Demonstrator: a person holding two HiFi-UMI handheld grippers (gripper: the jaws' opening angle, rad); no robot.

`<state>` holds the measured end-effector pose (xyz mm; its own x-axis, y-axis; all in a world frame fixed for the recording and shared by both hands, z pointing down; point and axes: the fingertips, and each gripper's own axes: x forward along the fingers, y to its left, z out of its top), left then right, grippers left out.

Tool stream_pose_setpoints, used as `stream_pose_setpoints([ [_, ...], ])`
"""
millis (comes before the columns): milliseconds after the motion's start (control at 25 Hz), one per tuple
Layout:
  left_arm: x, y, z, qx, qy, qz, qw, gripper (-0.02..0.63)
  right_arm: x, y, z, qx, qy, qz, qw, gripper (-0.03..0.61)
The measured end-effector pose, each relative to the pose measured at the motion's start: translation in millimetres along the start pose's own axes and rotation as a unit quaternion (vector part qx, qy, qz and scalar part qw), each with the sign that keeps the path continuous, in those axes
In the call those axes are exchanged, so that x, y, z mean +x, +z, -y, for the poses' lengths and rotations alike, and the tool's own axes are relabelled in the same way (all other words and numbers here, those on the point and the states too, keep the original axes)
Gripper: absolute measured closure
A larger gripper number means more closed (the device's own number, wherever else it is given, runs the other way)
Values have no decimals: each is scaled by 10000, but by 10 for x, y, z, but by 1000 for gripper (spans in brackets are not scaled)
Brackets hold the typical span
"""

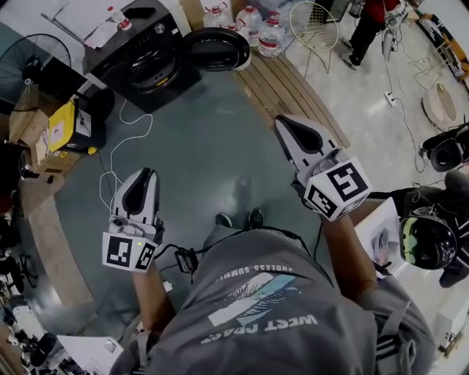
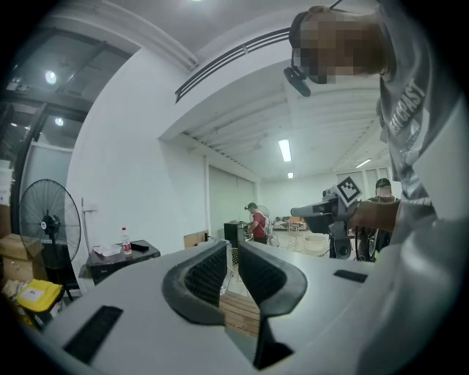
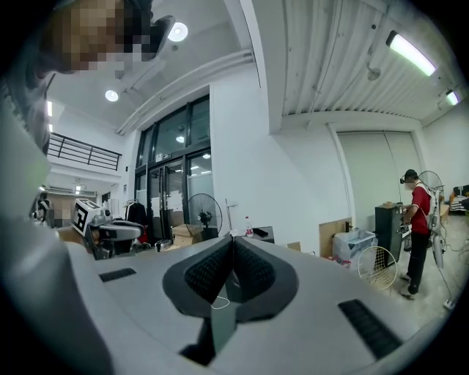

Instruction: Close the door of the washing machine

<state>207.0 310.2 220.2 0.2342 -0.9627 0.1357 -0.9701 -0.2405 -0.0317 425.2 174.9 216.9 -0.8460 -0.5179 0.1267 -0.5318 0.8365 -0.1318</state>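
The dark washing machine (image 1: 121, 55) stands at the far left of the head view. Its round door (image 1: 218, 48) hangs swung open to the right of the drum opening (image 1: 155, 67). My left gripper (image 1: 141, 179) is held over bare floor well short of the machine; a narrow gap shows between its pads (image 2: 207, 272) and nothing is in it. My right gripper (image 1: 292, 130) is further right, pointing toward the door, its pads (image 3: 212, 269) pressed together on nothing. The machine shows small past the jaws in both gripper views (image 2: 121, 258) (image 3: 258, 234).
A standing fan (image 1: 42, 53), cardboard boxes (image 1: 33, 124) and a loose white cable (image 1: 121, 143) lie at the left. Water bottles (image 1: 258, 26), a wooden platform (image 1: 297, 91) and a wire basket (image 1: 315, 26) are beyond the door. A person in red (image 1: 370, 22) stands far right.
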Motion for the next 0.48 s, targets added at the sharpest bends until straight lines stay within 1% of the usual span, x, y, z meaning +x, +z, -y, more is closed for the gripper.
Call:
stream_pose_setpoints([
  [80, 72, -5, -50, -5, -31, 15, 10000, 555, 39, -50, 47, 54, -60, -66, 9999, 549],
  [240, 183, -74, -179, 46, -130, 46, 9999, 555, 79, -91, 109, -57, -165, -99, 9998, 549],
  [480, 747, -142, -760, -127, -446, 143, 9988, 555, 551, -57, 325, -30, -614, -266, 9978, 549],
])
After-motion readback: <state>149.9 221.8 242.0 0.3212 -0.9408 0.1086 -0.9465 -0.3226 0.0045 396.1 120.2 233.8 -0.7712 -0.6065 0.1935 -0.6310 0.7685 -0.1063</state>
